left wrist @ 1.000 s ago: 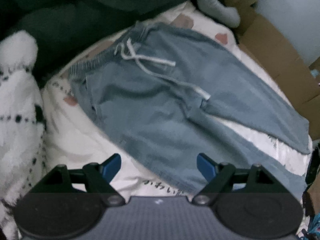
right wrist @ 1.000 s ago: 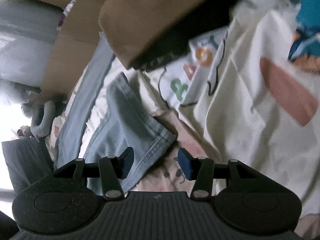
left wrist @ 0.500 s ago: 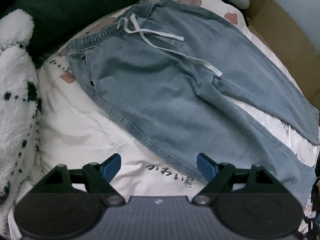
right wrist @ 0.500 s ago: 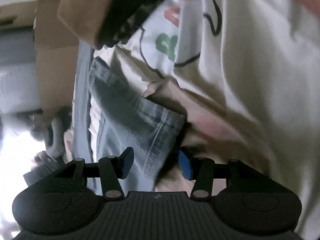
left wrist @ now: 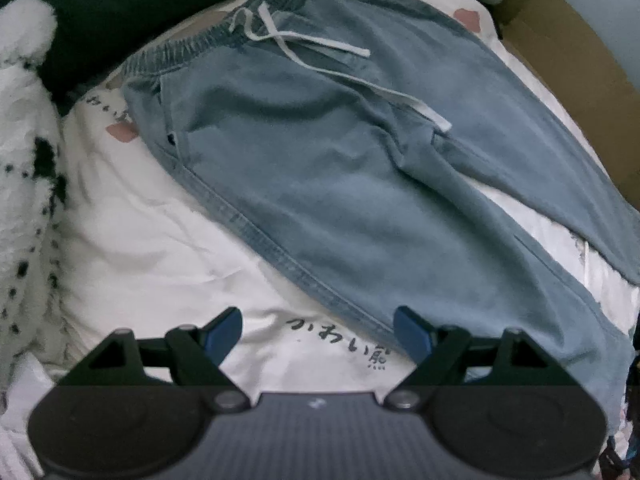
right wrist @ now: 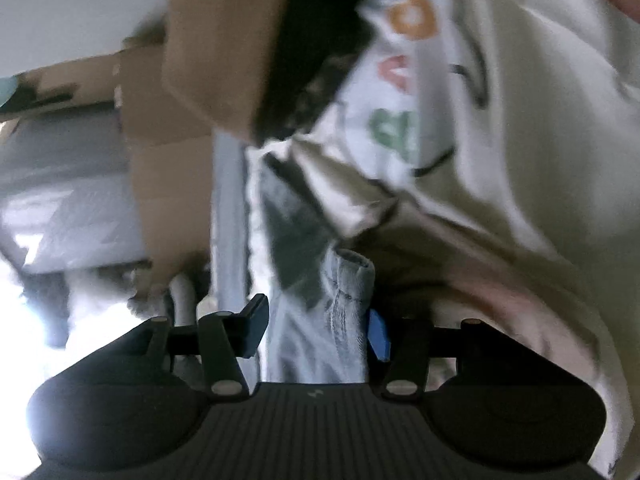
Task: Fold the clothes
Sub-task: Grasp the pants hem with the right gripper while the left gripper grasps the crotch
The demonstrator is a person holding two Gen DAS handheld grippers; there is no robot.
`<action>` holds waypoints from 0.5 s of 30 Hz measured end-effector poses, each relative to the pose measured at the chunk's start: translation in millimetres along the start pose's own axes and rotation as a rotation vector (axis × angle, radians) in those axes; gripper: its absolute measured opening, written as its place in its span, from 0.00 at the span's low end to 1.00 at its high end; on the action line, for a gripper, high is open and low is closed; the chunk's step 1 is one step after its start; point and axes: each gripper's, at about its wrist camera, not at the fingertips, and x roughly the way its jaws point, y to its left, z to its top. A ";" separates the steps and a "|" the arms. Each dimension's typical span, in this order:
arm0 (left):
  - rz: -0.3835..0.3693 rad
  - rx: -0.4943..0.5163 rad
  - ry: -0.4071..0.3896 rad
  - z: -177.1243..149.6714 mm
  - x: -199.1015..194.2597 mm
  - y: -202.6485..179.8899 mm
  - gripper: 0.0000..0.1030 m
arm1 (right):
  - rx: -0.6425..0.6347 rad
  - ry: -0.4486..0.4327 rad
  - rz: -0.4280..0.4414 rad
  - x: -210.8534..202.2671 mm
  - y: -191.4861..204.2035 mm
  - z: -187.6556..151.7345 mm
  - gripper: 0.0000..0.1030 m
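Soft blue denim pants (left wrist: 340, 168), elastic waist at 11 o'clock, white drawstring (left wrist: 320, 46), flat on my wrinkled printed bedsheet (left wrist: 152, 248). My left tool (left wrist: 318, 334) released over the side seam, open sheet toward 9. My right tool (right wrist: 316, 328) closing around the bunched hem (right wrist: 344, 300).

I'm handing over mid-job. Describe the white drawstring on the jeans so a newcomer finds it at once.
Start from the white printed bedsheet and find the light blue jeans spread flat across it. Go to their gathered elastic waistband at the far end in the left wrist view. The drawstring is tied there, two flat white tails trailing down the denim, the only white strip lying on the blue fabric.
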 end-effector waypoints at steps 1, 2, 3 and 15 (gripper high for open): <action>-0.005 -0.003 0.003 0.2 2.8 0.5 0.82 | -0.009 0.007 0.015 0.6 3.4 0.6 0.50; -0.010 -0.005 0.007 0.4 5.7 1.1 0.82 | -0.018 0.014 0.030 1.7 6.6 1.2 0.50; -0.014 -0.006 0.011 0.7 8.6 1.3 0.82 | -0.025 0.019 0.041 2.9 9.0 2.3 0.50; -0.062 -0.056 0.014 5.4 45.1 16.0 0.81 | -0.081 0.133 -0.042 43.3 21.2 25.6 0.44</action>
